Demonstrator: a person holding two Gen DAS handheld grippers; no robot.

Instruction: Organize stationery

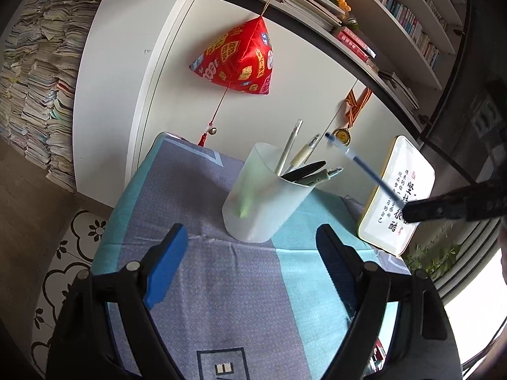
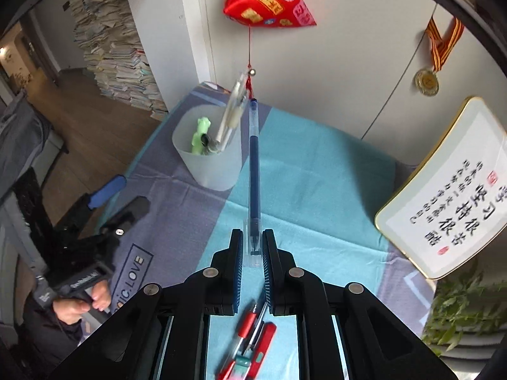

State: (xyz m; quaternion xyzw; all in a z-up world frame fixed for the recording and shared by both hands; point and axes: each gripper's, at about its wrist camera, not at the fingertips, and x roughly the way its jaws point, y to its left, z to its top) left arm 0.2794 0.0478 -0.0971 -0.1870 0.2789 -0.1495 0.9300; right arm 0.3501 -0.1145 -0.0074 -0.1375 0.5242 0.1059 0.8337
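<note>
The right gripper is clamped on the blue pen, held above the table cloth just beside the translucent pen holder. The left gripper is spread wide and empty, short of the holder. Red pens lie on the cloth below.

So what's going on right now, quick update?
Right gripper shut on blue pen. Left gripper open, empty, facing pen cup. Red pens still on cloth. Path clear.

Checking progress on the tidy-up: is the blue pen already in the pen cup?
No, the blue pen is clamped in the right gripper, outside the cup.
</note>
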